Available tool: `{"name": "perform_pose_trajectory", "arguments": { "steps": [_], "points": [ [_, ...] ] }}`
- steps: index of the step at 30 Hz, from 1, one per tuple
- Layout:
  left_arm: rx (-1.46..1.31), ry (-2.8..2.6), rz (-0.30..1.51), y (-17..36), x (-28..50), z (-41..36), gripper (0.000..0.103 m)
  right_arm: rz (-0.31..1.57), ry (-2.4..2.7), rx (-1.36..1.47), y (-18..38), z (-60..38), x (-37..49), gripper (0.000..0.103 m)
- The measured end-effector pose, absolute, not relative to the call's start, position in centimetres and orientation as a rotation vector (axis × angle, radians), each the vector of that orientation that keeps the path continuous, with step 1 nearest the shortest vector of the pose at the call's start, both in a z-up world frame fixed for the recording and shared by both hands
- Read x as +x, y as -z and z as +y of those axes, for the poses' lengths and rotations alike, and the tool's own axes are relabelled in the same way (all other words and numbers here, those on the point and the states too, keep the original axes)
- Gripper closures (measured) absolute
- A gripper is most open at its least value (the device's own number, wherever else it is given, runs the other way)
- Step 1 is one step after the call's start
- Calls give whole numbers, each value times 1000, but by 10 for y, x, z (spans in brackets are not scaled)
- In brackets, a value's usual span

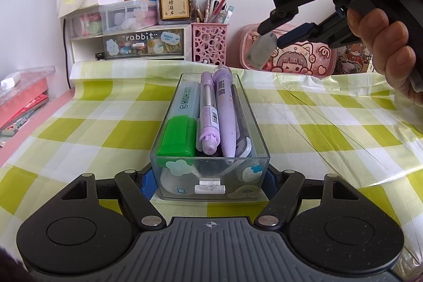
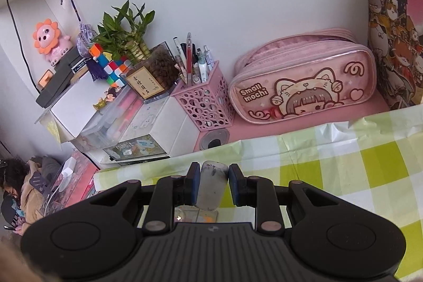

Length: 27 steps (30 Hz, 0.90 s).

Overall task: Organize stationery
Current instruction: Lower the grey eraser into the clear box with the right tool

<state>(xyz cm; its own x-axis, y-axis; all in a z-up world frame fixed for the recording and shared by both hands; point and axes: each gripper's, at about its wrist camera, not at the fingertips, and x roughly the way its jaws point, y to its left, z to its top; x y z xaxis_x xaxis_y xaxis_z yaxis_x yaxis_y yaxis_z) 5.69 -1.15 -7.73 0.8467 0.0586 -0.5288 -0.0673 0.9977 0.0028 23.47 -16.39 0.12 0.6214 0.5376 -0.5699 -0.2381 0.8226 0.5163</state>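
Observation:
A clear plastic tray (image 1: 260, 134) sits on the checked tablecloth, holding a green highlighter (image 1: 181, 123), two purple pens (image 1: 223, 110) and a correction tape. My left gripper (image 1: 208, 183) is shut on the tray's near end, its blue pads against both side walls. My right gripper (image 2: 211, 183) is shut on a worn grey eraser (image 2: 212, 185). In the left wrist view the right gripper (image 1: 272, 37) holds the eraser (image 1: 261, 49) in the air above and behind the tray's far right end.
A pink pen holder (image 1: 209, 42) with pens, a pink pencil case (image 2: 301, 94) and white drawers (image 1: 127, 44) with a plant line the back wall. Books lie at the left edge (image 1: 23, 102). A person sits low at the left (image 2: 15, 192).

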Motion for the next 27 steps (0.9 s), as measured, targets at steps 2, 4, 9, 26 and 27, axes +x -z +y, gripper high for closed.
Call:
{"name": "perform_pose_trajectory", "arguments": {
  "steps": [2,4,9,26,27],
  "points": [
    [-16,-66,557,77,57,-11,31,781,-487,421,-3,-158,238,85],
    [-16,-66,557,77,57,-11,31,780,-505,414,-4,-150,242,85],
    [-16,-66,557,77,57,-11,31,791,-535,411,1,-135,246,85],
    [-16,-67,556,78,57,-12,31,774,-521,342,8,-115,246,85],
    [-16,-67,556,78,57,-12,31,775,-517,323,10,-111,246,85]
  ]
}}
